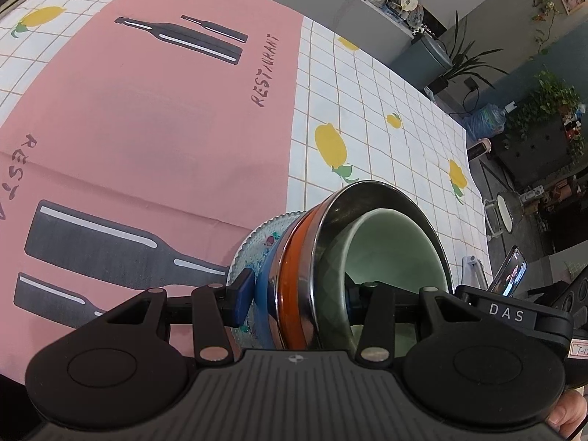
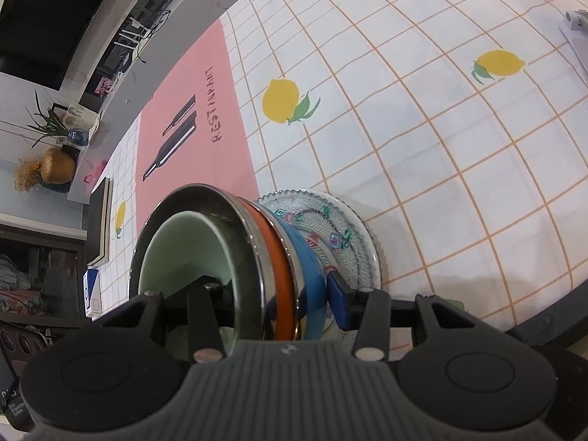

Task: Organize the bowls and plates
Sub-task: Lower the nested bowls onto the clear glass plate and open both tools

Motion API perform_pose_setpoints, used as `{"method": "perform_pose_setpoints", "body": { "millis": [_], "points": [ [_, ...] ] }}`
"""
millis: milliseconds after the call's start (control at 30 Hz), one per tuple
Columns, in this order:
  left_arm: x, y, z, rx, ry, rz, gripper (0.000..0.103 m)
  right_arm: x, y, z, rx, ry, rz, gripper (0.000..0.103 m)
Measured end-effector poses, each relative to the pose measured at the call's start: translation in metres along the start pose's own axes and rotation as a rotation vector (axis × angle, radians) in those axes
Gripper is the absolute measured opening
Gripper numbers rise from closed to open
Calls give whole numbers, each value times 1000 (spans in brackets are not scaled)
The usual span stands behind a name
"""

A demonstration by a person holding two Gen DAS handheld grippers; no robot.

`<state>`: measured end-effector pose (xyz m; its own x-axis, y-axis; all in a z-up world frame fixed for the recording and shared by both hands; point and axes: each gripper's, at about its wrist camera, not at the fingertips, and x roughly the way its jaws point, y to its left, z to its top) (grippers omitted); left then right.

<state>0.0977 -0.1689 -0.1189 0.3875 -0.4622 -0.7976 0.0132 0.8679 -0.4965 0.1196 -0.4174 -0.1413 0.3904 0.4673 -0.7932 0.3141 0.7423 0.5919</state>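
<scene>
Between two clamping hand-held grippers (image 1: 294, 296) (image 2: 283, 297): one stack (image 1: 312, 268) of one glass plate (image 2: 341, 235), three bowls.

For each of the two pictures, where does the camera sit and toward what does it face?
Left wrist view: on the left gripper, facing down at the nested stack of bowls on a patterned glass plate; a fingertip shows.
Right wrist view: on the right gripper, facing down at the same stack from the opposite side.
Shared: pale green ceramic bowl, steel bowl, pink placemat, lemon tablecloth.
</scene>
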Motion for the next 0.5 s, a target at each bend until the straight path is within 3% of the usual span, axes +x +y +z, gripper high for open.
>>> {"method": "perform_pose_setpoints", "body": {
  "millis": [167,233,500],
  "points": [
    [0,-5,0,29,-4,10,52,-4,7,0,-50,-29,-24,47],
    [-1,-5,0,34,-11,10,54,-8,12,-1,-78,-53,-42,54],
    [-30,-14,2,122,-110,-14,62,-33,29,-6,-206,-166,-100,61]
  ]
}}
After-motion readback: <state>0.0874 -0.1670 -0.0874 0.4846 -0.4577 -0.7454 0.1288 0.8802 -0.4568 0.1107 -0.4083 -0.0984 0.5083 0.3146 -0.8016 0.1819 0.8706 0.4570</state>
